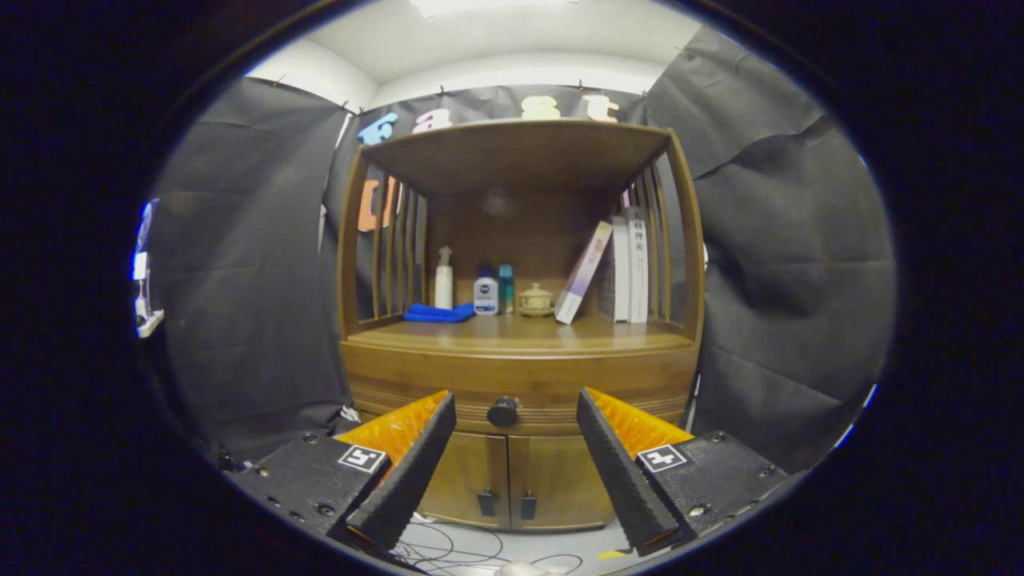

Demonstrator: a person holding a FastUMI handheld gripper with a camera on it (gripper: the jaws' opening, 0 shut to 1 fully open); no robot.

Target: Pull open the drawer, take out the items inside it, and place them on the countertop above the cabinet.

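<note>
A brown wooden cabinet (520,376) stands ahead of me against the booth's black cloth. Its drawer (448,384) is closed, with a round black knob (503,411) at the front centre. The countertop (520,332) lies just above the drawer, under a roofed shelf. My gripper (516,408) is open, its two black-and-orange fingers (416,464) spread wide to either side of the knob and some way short of it. Nothing is held between them. The drawer's contents are hidden.
On the countertop stand a white pump bottle (443,280), a blue cloth (438,313), two small bottles (486,294), a small lidded pot (534,301) and several books (628,264) leaning at the right. Below the drawer are two cupboard doors (512,480); cables (448,552) lie on the floor.
</note>
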